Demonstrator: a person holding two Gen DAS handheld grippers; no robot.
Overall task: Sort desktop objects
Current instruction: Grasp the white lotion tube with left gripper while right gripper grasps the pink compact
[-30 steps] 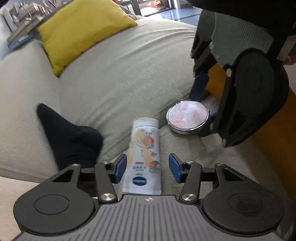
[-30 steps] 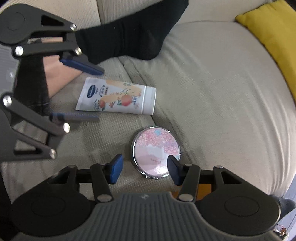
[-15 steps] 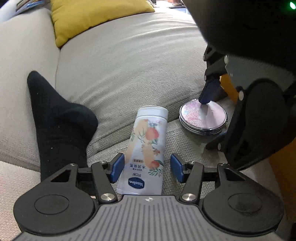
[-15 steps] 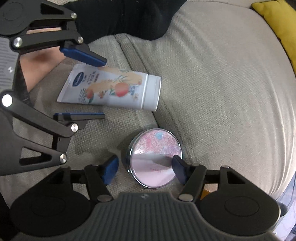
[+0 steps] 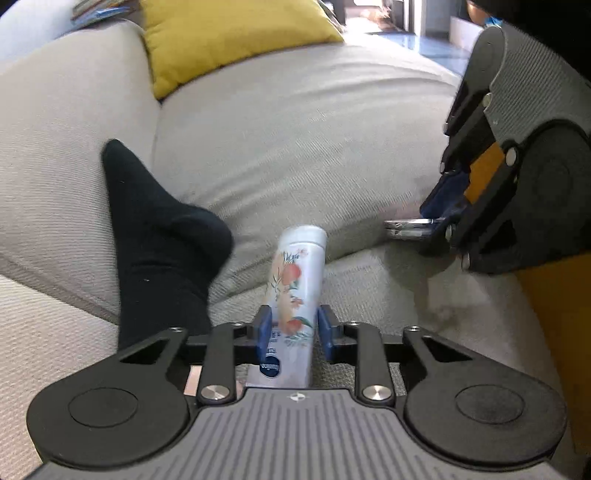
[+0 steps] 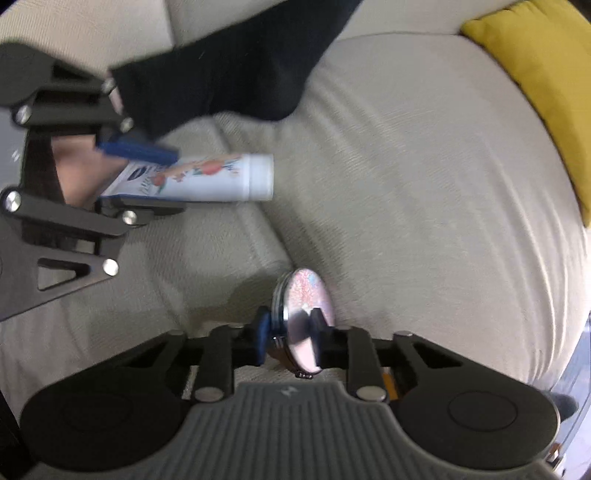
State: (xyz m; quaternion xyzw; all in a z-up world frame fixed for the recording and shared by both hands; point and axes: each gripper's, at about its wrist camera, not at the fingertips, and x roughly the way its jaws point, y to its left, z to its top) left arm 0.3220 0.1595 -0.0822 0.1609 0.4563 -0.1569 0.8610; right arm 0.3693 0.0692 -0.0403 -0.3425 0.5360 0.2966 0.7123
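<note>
My left gripper (image 5: 293,330) is shut on a white lotion tube (image 5: 295,280) with a fruit print, held lifted with its cap pointing away. The tube also shows in the right wrist view (image 6: 207,179) between the left gripper's blue pads. My right gripper (image 6: 290,332) is shut on a round pink compact mirror (image 6: 304,306), held on edge above the sofa seat. In the left wrist view the mirror (image 5: 406,225) shows edge-on in the right gripper (image 5: 439,221) at the right.
A beige sofa (image 5: 295,129) fills both views. A black sock (image 5: 162,240) lies on the seat at the left of the tube. A yellow cushion (image 5: 229,33) rests at the back. An orange-yellow object (image 5: 554,295) stands at the right edge.
Both grippers were open around their objects and have shut on them. The tube and the mirror have both been lifted off the sofa; the mirror has turned on edge.
</note>
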